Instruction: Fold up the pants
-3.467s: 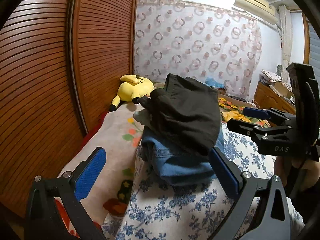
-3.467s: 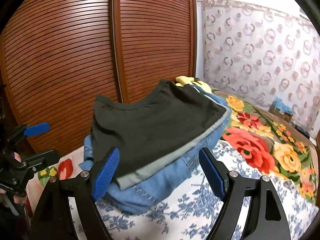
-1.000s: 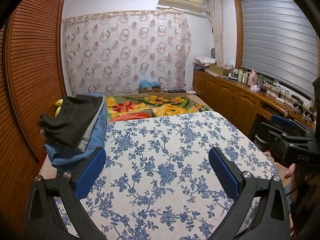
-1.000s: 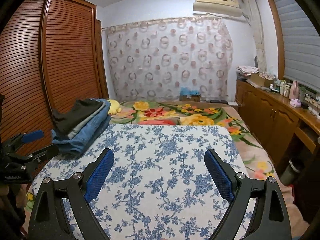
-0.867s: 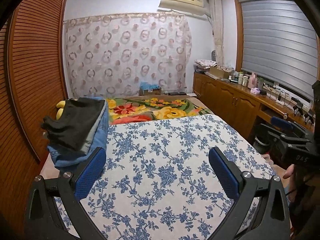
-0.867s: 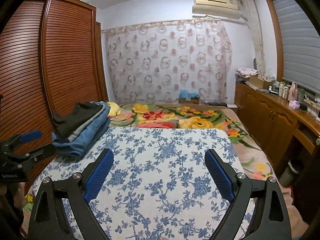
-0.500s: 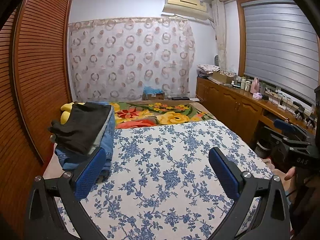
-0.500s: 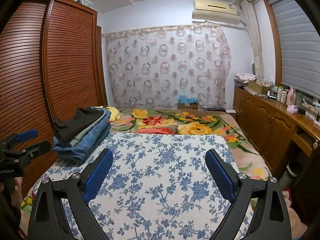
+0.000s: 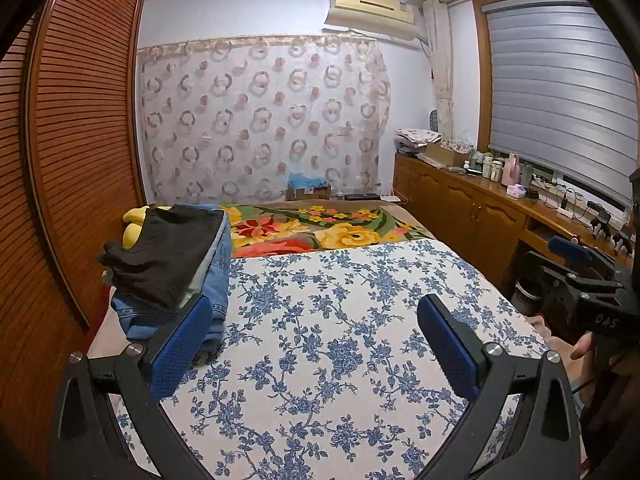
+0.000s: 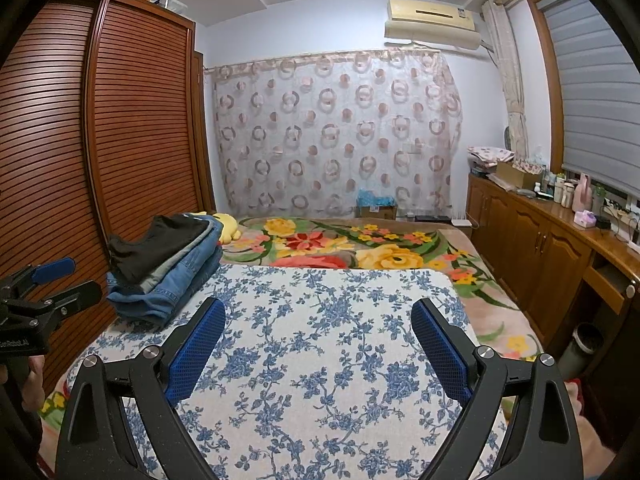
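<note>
Pants point(image 9: 168, 256) sit folded in a stack at the far left corner of the blue-flowered sheet point(image 9: 340, 340), right by the wardrobe point(image 9: 72, 160). Black pair on top, a grey layer under it, jeans point(image 10: 172, 284) at the bottom. From the right wrist cam the stack leans a bit toward the wardrobe, w/ the black pair's edge hanging over the jeans on that side.

Your left gripper point(image 9: 316, 344) is spread wide, nothing between the blue pads point(image 9: 180, 344). It hangs over the near part of the sheet; in that view the left pad overlaps the near corner of the jeans, but can't tell if it touches. Your right gripper point(image 10: 318, 344) is spread wide too, empty, over the sheet and well apart from the stack. Each cam catches the other gripper at the frame edge: the right one point(image 9: 580, 276) off the sheet's right side, the left one point(image 10: 40, 292) just beside the stack w/ the wardrobe behind it.

Rest of the sheet is bare and flat. Beyond its far edge lies a flowered blanket point(image 10: 360, 248) in red, yellow, green. A yellow plush toy point(image 10: 228, 226) pokes out behind the stack, next to the wardrobe. Behind the blanket hangs a curtain point(image 10: 332, 132) w/ ring print. Right of the sheet runs a wooden cabinet point(image 10: 540, 248) w/ bottles on top; an AC unit point(image 10: 432, 18) sits high on the wall.
</note>
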{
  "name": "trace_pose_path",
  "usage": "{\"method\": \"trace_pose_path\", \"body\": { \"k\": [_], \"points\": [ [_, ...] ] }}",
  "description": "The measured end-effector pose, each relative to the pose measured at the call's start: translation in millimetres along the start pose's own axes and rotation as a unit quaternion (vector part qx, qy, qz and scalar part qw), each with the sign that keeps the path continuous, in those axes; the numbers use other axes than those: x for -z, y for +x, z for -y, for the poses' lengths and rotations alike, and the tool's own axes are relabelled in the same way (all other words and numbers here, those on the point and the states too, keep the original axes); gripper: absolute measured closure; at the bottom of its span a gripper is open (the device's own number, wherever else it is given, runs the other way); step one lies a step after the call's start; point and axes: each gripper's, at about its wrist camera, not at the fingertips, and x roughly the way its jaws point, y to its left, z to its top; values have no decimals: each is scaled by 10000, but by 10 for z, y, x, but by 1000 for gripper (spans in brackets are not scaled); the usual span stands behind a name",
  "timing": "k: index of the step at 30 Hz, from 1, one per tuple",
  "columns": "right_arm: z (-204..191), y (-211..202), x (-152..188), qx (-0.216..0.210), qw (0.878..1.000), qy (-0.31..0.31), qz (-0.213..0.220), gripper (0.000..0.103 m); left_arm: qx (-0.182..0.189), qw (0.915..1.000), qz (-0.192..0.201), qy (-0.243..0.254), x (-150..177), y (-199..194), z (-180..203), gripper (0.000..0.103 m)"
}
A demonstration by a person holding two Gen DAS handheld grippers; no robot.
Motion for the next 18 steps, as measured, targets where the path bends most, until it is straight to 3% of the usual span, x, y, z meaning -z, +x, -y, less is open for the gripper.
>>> {"method": "trace_pose_path", "body": {
  "k": [18],
  "points": [
    [-1, -1, -6, -20, 10000, -16, -14, 8, 1, 10000, -4, 1, 3, 3, 7, 1]
  ]
}}
